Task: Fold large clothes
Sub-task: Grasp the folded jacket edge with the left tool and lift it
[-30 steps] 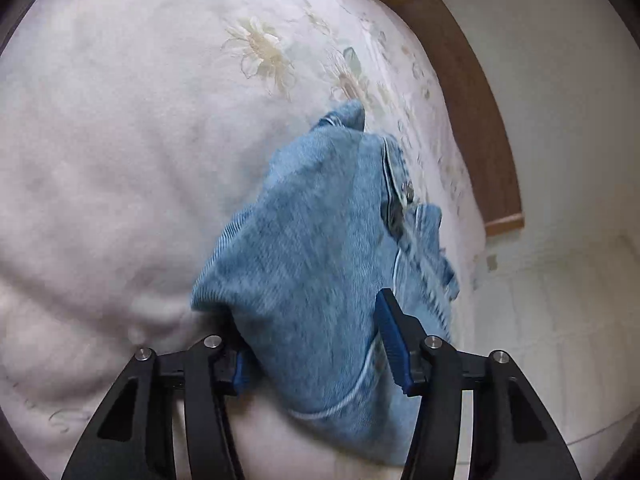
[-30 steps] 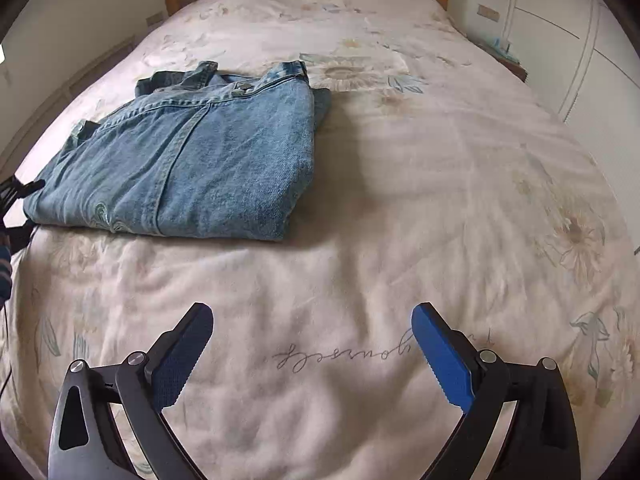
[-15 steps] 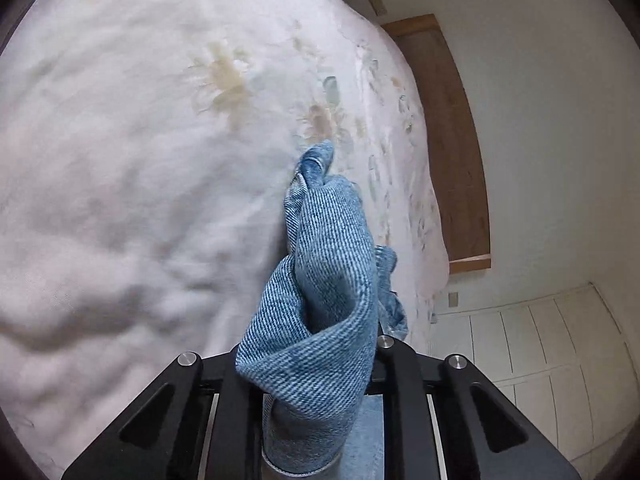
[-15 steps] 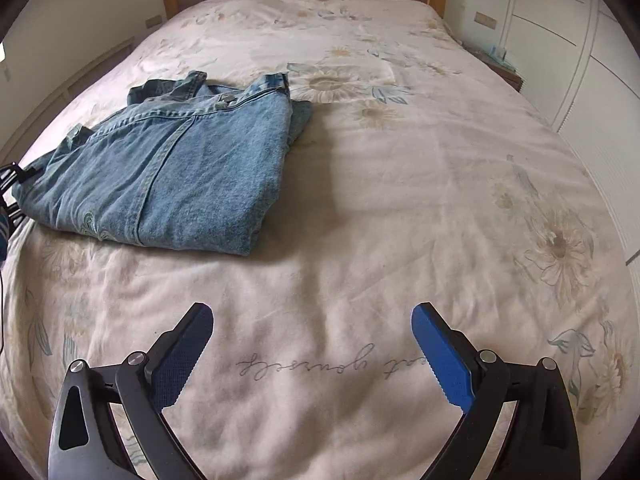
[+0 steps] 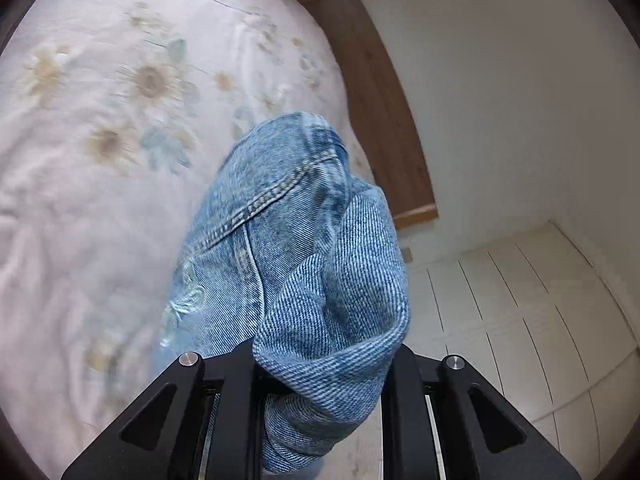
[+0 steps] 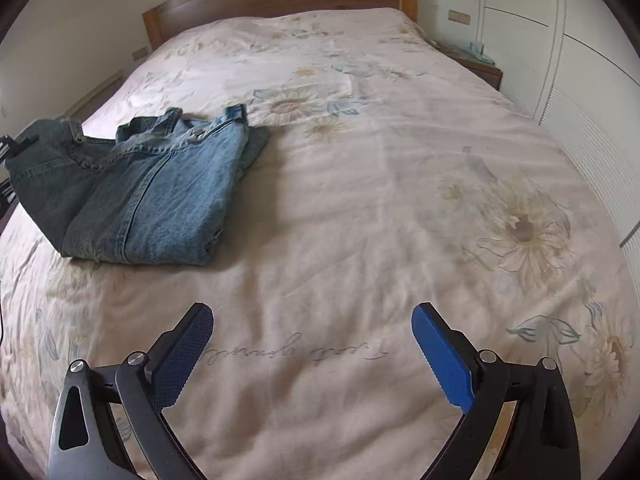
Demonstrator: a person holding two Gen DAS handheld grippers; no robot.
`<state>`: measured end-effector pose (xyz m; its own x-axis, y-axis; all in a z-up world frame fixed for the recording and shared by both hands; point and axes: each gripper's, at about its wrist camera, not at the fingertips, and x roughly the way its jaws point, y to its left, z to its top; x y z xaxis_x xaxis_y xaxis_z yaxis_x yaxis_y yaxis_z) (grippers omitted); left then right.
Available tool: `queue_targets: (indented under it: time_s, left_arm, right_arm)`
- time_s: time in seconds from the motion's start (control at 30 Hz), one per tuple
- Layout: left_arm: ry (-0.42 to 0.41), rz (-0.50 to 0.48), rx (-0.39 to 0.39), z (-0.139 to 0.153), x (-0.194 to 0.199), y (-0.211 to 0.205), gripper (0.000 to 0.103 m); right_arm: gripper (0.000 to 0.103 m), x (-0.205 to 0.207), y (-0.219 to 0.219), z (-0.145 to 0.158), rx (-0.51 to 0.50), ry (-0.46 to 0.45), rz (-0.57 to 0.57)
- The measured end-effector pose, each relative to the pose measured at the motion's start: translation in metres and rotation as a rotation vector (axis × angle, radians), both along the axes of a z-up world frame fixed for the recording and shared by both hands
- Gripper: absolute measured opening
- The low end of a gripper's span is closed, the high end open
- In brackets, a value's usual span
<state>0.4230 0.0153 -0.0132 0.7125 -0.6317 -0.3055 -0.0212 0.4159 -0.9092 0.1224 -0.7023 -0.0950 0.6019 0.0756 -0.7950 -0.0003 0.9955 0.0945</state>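
The left gripper (image 5: 324,376) has its jaws drawn close together, clamped on a bunched fold of the denim jeans (image 5: 296,264), which it holds raised. The right gripper (image 6: 312,344) hangs with its blue-padded jaws spread wide, holding nothing, well apart from the jeans.

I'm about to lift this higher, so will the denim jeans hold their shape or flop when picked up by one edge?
Probably flop: the denim jeans bunch and drape around the left gripper. The stacked layers look thick, so likely heavy. The coarse weave shouldn't slip.
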Motion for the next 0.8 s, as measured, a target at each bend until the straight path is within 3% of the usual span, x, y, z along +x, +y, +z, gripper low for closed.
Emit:
queue_targets:
  time_s: [0.2, 0.4, 0.5, 0.63, 0.8]
  left_arm:
    - [-0.035, -0.158, 0.02, 0.011, 0.007, -0.092, 0.012]
    - [-0.015, -0.305, 0.113, -0.011, 0.005, -0.184, 0.012]
    - [0.027, -0.369, 0.213, -0.034, 0.001, -0.225, 0.012]
    - [0.063, -0.465, 0.44, -0.062, -0.009, -0.277, 0.012]
    - [0.074, -0.487, 0.604, -0.077, -0.014, -0.311, 0.012]
  right_arm:
    - [0.099, -0.008, -0.021, 0.005, 0.016, -0.037, -0.014]
    - [0.099, -0.019, -0.044, 0.004, 0.033, -0.059, -0.048]
    - [0.099, -0.024, -0.051, 0.0, 0.027, -0.062, -0.049]
    - [0.099, -0.027, -0.06, -0.008, 0.053, -0.056, -0.066]
    - [0.099, -0.03, -0.065, -0.019, 0.063, -0.045, -0.065]
